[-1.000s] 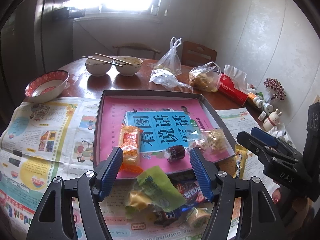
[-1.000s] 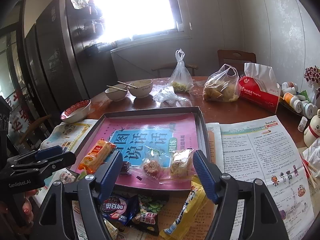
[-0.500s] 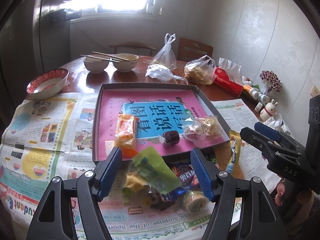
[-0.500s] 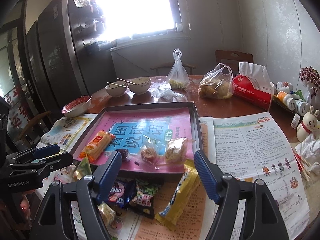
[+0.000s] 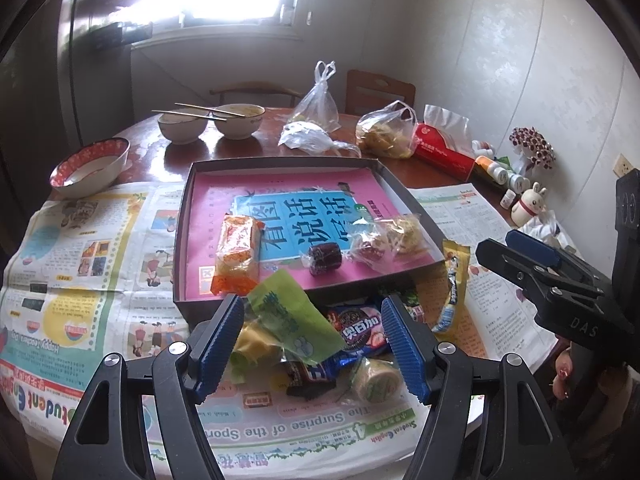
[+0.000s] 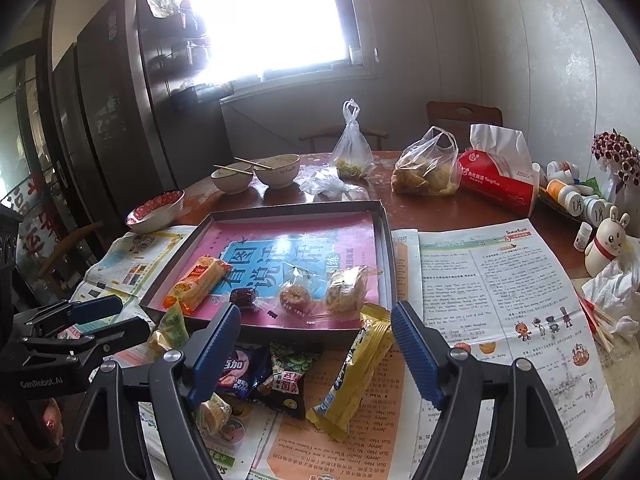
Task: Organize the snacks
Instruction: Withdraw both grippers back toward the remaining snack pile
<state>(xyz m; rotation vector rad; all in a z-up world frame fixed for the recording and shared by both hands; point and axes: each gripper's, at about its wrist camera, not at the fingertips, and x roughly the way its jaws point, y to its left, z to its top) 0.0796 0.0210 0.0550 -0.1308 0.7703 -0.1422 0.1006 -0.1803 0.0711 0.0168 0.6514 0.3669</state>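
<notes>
Left gripper (image 5: 312, 336) and right gripper (image 6: 316, 340): both wide open, empty. Crinkly green plastic snack packet (image 5: 294, 314) lies atop the loose pile on the newspapered desk (image 5: 80, 248), just before the shallow dark box (image 5: 280, 162). Likely light, soft, slippery; pinch mid-body across the flat faces.

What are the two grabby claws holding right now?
Nothing. The left gripper and the right gripper are both open, with no snack between their fingers. They hang above the loose snack pile in front of the tray.
</notes>
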